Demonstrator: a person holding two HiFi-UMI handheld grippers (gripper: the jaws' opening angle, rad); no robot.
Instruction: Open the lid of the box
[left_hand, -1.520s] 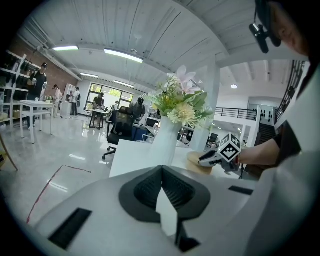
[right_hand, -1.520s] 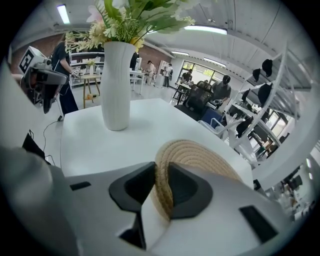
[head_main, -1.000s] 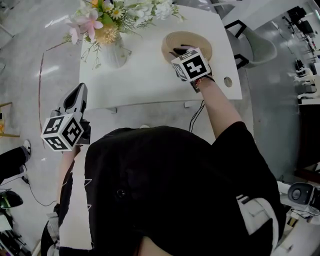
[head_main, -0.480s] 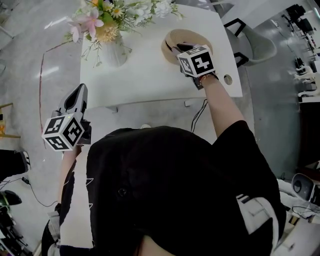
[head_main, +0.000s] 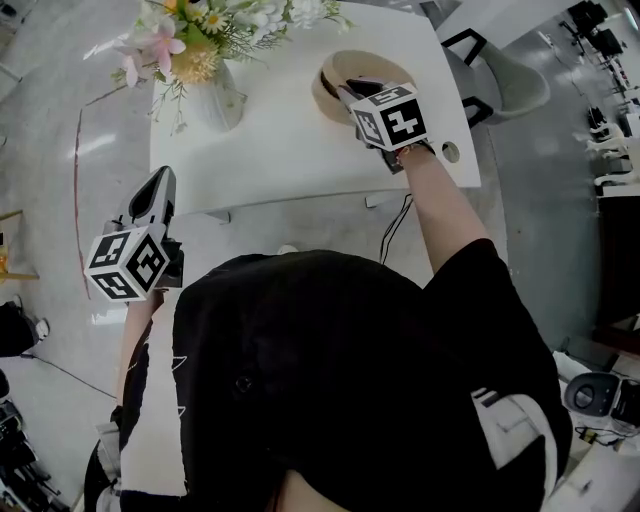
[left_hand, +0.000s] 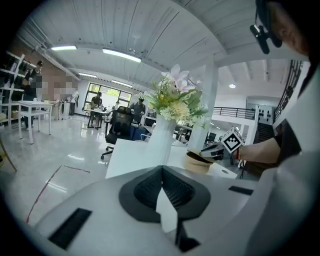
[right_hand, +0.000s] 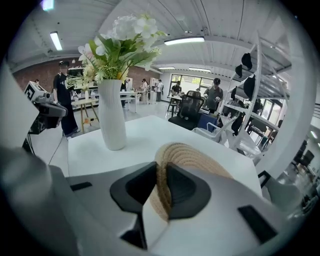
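A round woven box (head_main: 338, 100) stands on the white table (head_main: 290, 150), at its far right part. My right gripper (head_main: 350, 92) reaches over it, and its jaws are closing with the rim of the woven lid (right_hand: 195, 157) between the pads. In the left gripper view the lid (left_hand: 199, 156) looks tilted up at one edge above the box (left_hand: 196, 166). My left gripper (head_main: 156, 186) hangs off the table's near left corner, shut and holding nothing, with its pads (left_hand: 172, 192) together.
A white vase of flowers (head_main: 215, 95) stands at the table's far left, a hand's width from the box. A small round hole (head_main: 451, 152) is in the table's right edge. A white chair (head_main: 510, 85) stands beyond it. People and desks are far off.
My right gripper has shifted slightly to the right over the box. The left gripper has stayed where it was.
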